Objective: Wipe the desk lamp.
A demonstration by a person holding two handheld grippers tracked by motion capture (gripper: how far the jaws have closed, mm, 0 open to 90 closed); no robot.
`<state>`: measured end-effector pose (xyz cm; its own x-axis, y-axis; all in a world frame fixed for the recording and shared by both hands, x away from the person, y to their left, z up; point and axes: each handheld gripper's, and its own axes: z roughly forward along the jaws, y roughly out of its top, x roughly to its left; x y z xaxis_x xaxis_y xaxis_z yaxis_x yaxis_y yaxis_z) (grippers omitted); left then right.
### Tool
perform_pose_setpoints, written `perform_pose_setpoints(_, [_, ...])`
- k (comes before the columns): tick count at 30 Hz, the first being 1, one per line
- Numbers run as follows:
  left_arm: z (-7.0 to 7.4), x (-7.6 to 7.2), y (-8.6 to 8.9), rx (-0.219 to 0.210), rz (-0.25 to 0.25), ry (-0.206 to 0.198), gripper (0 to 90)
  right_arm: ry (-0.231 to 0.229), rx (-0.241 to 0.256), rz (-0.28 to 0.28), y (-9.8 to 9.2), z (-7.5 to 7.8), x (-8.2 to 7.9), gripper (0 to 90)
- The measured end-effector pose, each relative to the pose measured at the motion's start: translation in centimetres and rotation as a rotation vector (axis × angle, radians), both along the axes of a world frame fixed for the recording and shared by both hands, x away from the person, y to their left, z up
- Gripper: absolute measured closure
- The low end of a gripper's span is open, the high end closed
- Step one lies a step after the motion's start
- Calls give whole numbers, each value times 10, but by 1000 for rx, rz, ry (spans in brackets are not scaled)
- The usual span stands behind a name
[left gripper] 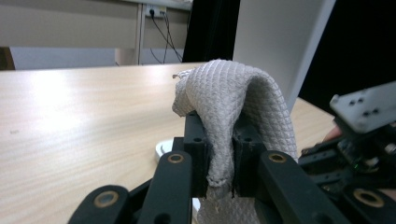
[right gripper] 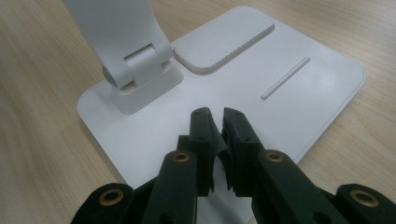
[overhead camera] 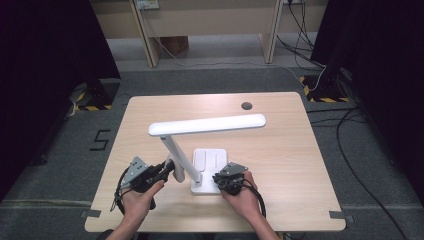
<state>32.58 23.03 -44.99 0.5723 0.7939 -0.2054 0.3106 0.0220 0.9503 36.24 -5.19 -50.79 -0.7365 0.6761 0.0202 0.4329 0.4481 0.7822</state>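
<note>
A white desk lamp stands on the wooden table, with a long head (overhead camera: 207, 125), a slanted arm (overhead camera: 177, 154) and a flat base (overhead camera: 210, 162). My left gripper (overhead camera: 166, 170) is shut on a grey woven cloth (left gripper: 229, 107), which folds over the jaw tips, right beside the lamp arm (left gripper: 280, 42). My right gripper (overhead camera: 227, 176) is at the base's front right corner. Its jaws (right gripper: 215, 116) are shut with nothing between them, tips down on or just above the white base (right gripper: 289, 107), near the arm's hinge (right gripper: 140, 70).
The table (overhead camera: 280, 150) has a small dark cable hole (overhead camera: 246, 105) at the back. Grey carpet surrounds it, with cables (overhead camera: 350, 125) on the floor at the right. The lamp head overhangs the table's middle.
</note>
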Motion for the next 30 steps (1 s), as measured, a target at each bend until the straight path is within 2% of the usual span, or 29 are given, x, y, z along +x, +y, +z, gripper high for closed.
perform_pose_setpoints(7, [-20, 5, -8, 68, -19, 52, 793, -2, 1, 1, 0, 0, 0, 827])
perform_pose_setpoints(14, [-33, 9, -14, 130, -38, 89, 793, -3, 0, 1, 0, 0, 0, 827])
perform_pose_setpoints(21, [-40, 12, -18, 170, -51, 122, 793, -5, 0, 2, 0, 0, 0, 827])
perform_pose_setpoints(30, [-51, 11, -25, 243, -71, 157, 790, -6, 0, 3, 0, 0, 0, 827])
